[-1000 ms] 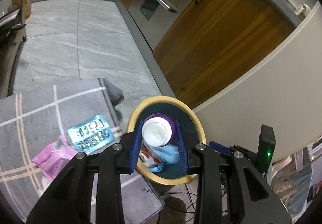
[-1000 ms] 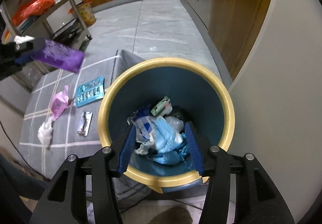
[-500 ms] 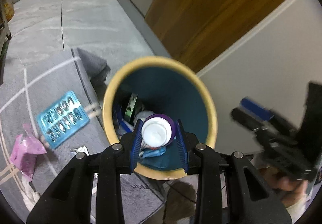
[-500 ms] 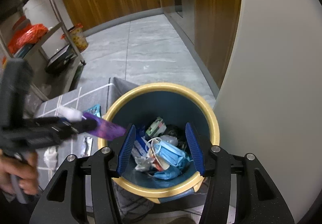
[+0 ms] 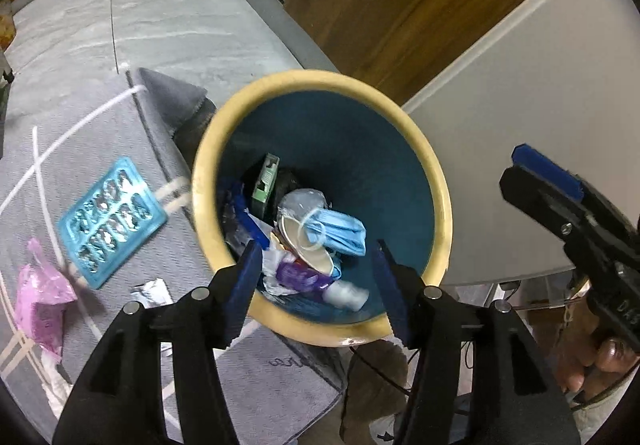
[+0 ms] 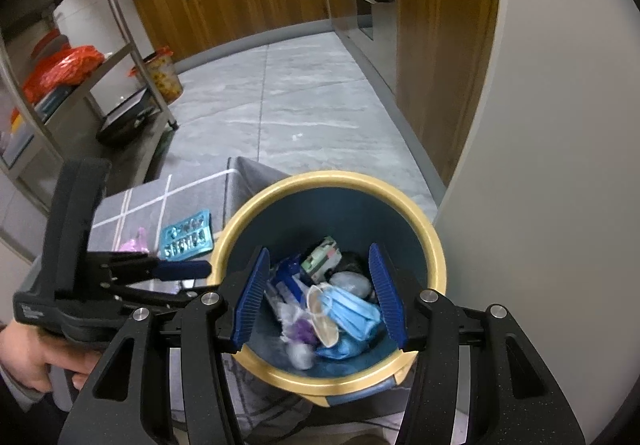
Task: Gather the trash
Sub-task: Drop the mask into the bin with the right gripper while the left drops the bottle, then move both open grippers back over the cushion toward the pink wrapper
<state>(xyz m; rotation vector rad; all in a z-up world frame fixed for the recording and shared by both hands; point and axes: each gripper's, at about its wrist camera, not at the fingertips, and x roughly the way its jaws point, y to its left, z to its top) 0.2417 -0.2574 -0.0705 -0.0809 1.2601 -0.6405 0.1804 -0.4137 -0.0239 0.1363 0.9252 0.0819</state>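
Note:
A blue bin with a yellow rim (image 5: 442, 205) (image 6: 438, 257) stands beside a grey rug. It holds a blue face mask (image 5: 344, 233) (image 6: 356, 315), a green carton (image 5: 265, 181), and a purple bottle with a white cap (image 5: 304, 279) (image 6: 300, 333) lying among the trash. My left gripper (image 5: 318, 277) is open and empty above the bin's near rim. My right gripper (image 6: 320, 295) is open and empty above the bin. On the rug lie a blue blister tray (image 5: 110, 221) (image 6: 186, 237), a pink wrapper (image 5: 40, 303) and a silver wrapper (image 5: 154, 291).
The grey checked rug (image 5: 80, 149) lies left of the bin. A white wall (image 6: 540, 185) and wooden cabinets (image 6: 436, 45) stand to the right. A metal shelf rack (image 6: 120, 45) with bags is at the far left. Grey tile floor (image 6: 300, 105) lies beyond.
My left gripper has opened and let go of the purple bottle, which now lies in the bin. The right gripper has pulled back and tilted up slightly.

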